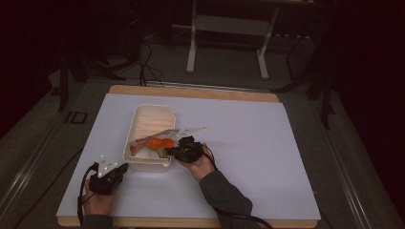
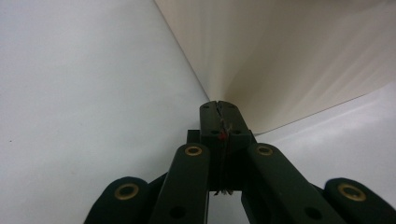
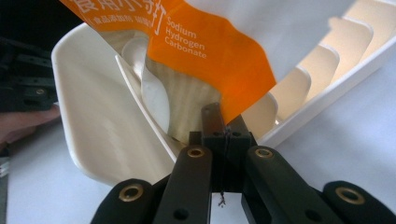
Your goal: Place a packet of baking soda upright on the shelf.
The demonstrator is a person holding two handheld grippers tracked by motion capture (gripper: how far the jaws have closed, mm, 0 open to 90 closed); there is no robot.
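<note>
A cream ribbed tray (image 1: 149, 109) lies left of centre on the white sheet. An orange and white packet (image 1: 157, 142) printed "Sodium Hydrogen Carbonate" rests in its near end. My right gripper (image 1: 170, 151) reaches over the tray's near right corner. In the right gripper view it (image 3: 223, 119) is shut on the packet's (image 3: 210, 60) lower orange corner, above the tray's wall (image 3: 93, 135). Something white and curved (image 3: 154, 93) lies under the packet. My left gripper (image 1: 124, 168) is shut, empty, at the tray's near left corner. Its tips (image 2: 219, 108) meet the tray's outer wall (image 2: 289, 60).
The white sheet (image 1: 248, 143) covers a wooden table whose edge (image 1: 191, 91) shows at the back. Beyond the table stand a metal frame's legs (image 1: 192, 47) and floor cables. The other hand and its gripper (image 3: 28, 88) sit at the left of the right gripper view.
</note>
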